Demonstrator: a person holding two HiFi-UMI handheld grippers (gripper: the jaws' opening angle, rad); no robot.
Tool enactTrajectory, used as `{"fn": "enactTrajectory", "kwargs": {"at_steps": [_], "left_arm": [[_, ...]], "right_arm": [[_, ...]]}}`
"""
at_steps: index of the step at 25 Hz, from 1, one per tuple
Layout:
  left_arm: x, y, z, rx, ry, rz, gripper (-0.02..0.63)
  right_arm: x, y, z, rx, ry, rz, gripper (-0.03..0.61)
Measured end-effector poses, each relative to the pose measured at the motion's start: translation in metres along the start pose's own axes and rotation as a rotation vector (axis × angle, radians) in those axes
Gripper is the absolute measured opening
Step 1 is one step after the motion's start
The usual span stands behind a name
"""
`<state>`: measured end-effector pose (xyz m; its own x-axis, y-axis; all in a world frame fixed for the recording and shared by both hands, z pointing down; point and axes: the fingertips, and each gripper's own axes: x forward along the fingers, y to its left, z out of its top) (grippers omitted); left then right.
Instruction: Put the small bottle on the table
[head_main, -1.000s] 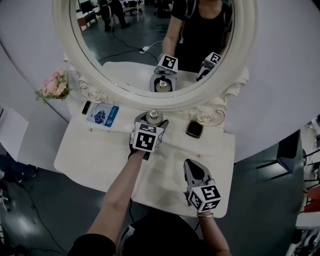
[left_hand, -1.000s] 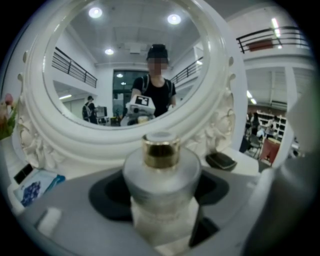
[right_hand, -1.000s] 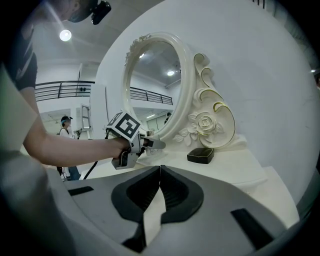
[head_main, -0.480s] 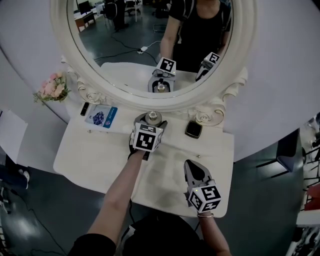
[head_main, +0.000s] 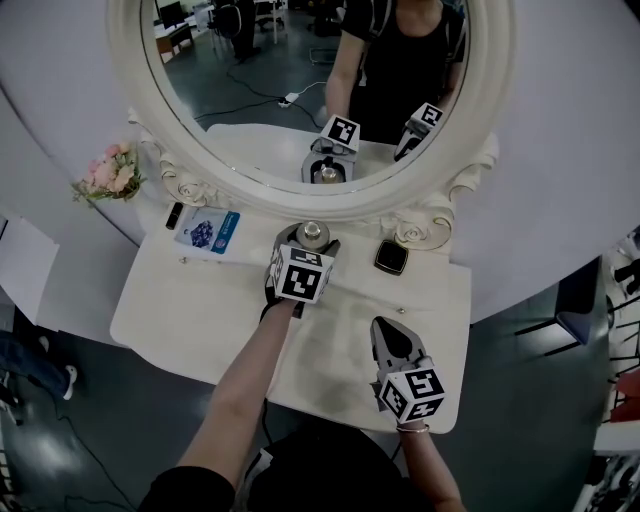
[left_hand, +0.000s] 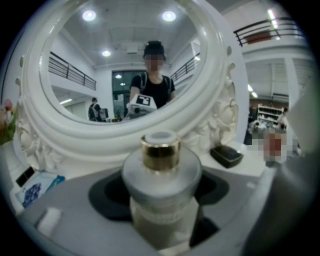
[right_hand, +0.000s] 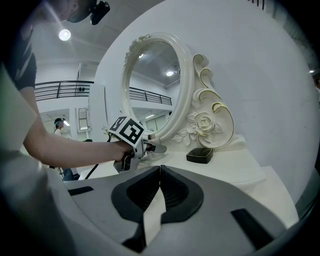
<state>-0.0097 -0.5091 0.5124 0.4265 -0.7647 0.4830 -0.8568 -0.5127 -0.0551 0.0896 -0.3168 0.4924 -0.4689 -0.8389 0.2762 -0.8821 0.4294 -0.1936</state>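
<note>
A small frosted bottle (left_hand: 161, 190) with a gold collar and pale cap stands upright between the jaws of my left gripper (left_hand: 162, 220), which is shut on it. In the head view the bottle (head_main: 313, 234) and left gripper (head_main: 312, 240) are at the back of the white dressing table (head_main: 180, 310), just in front of the oval mirror's frame. Whether the bottle's base touches the tabletop is hidden. My right gripper (head_main: 386, 326) hovers over the front right of the table, shut with nothing in it; its jaws (right_hand: 160, 168) meet at the tips.
The oval mirror (head_main: 310, 90) with its carved white frame rises right behind the bottle. A black compact case (head_main: 390, 257) lies to the bottle's right. A blue packet (head_main: 207, 231), a small black item (head_main: 173, 214) and pink flowers (head_main: 108, 172) are at the back left.
The left gripper and bottle stay at the same spot before the mirror. The right gripper has not moved. Only the head view has shifted slightly.
</note>
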Motion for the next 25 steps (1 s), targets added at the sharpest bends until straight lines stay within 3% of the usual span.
{"fn": "enactTrajectory", "kwargs": {"at_steps": [8, 18, 25], "left_arm": [[-0.004, 0.001, 0.002, -0.006, -0.041, 0.001, 0.345], [-0.045, -0.002, -0.011, -0.105, -0.076, -0.016, 0.342], [-0.086, -0.002, -0.025, -0.168, -0.119, -0.009, 0.279]], "right_arm": [[-0.004, 0.008, 0.003, 0.008, -0.017, 0.013, 0.005], [-0.01, 0.016, 0.005, -0.014, -0.025, 0.02, 0.005], [-0.012, 0.027, 0.007, -0.026, -0.034, 0.032, 0.005]]}}
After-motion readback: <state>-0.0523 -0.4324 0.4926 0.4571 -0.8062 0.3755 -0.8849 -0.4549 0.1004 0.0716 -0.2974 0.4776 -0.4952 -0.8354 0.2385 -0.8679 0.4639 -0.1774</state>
